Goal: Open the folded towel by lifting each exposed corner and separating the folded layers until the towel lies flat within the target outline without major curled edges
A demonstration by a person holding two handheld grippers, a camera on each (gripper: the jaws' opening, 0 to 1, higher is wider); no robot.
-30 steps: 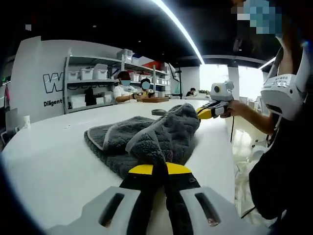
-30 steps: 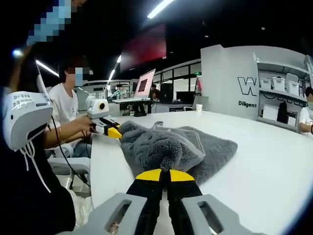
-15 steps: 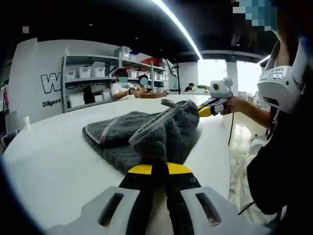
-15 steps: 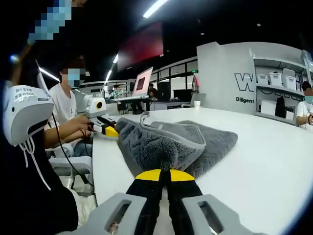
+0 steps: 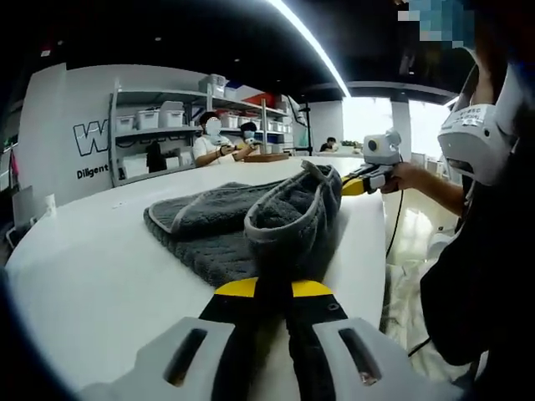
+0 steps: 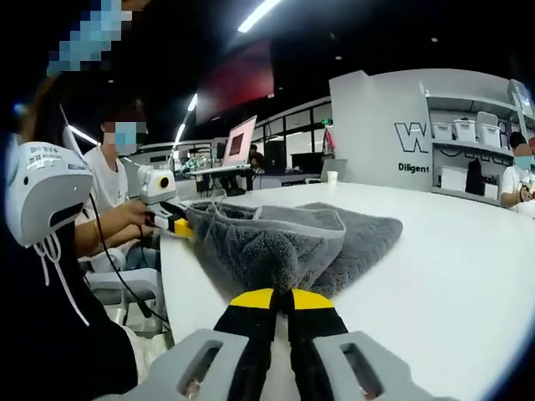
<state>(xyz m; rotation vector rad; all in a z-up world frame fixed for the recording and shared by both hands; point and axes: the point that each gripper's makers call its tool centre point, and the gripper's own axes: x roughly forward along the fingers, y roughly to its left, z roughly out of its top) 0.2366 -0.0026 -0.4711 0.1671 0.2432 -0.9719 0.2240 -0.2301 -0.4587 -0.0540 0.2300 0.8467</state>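
A grey towel (image 5: 209,230) lies folded on the white table (image 5: 92,267). Its upper layer (image 5: 292,213) is lifted off the lower one and hangs as a sagging fold between both grippers. My left gripper (image 5: 272,288) is shut on one corner of that layer, at the bottom of the left gripper view. The right gripper (image 5: 353,185), held by a hand, grips the far corner. In the right gripper view my right gripper (image 6: 282,296) is shut on the towel (image 6: 276,242), and the left gripper (image 6: 177,229) holds the opposite corner beyond it.
The table's edge (image 5: 374,251) runs close beside the lifted fold, with floor beyond. A shelf of white bins (image 5: 159,125) and seated people (image 5: 213,142) are far behind. A laptop (image 6: 238,142) and a cup (image 6: 333,177) stand at the table's far side (image 6: 451,276).
Both grippers have lifted the towel's upper layer higher and drawn it toward the table edge. The fold now stands more open above the lower layer.
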